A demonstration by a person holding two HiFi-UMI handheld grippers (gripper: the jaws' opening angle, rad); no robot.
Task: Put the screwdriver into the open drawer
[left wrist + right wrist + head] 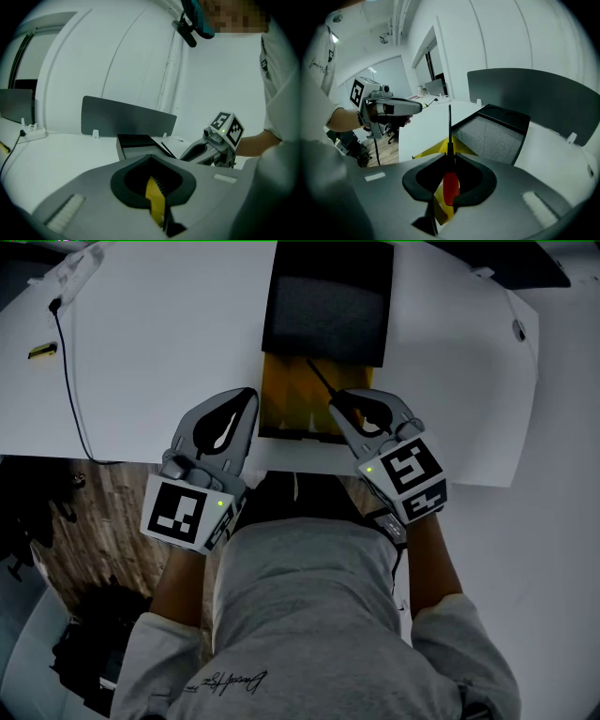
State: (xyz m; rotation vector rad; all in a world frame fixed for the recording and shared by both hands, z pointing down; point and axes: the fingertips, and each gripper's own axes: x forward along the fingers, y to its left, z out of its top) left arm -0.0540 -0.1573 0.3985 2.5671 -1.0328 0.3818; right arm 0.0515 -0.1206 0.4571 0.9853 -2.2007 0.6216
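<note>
A black drawer unit (328,306) stands at the back of the white table (159,343), and its open drawer (286,395), yellow inside, is pulled out toward me. My right gripper (336,401) hovers over the drawer's right front corner, shut on the screwdriver (450,185). The red handle sits between the jaws, and the black shaft (321,381) points away over the drawer. My left gripper (249,395) hangs beside the drawer's left front corner, its jaws closed with nothing in them. The left gripper view shows the right gripper (206,150) and the drawer unit (136,140).
A black cable (70,371) runs down the table's left side from a white power strip (75,268), with a small yellow object (42,351) near it. A grey panel (534,93) stands upright behind the drawer unit. Wooden floor (103,512) lies below the table's near edge.
</note>
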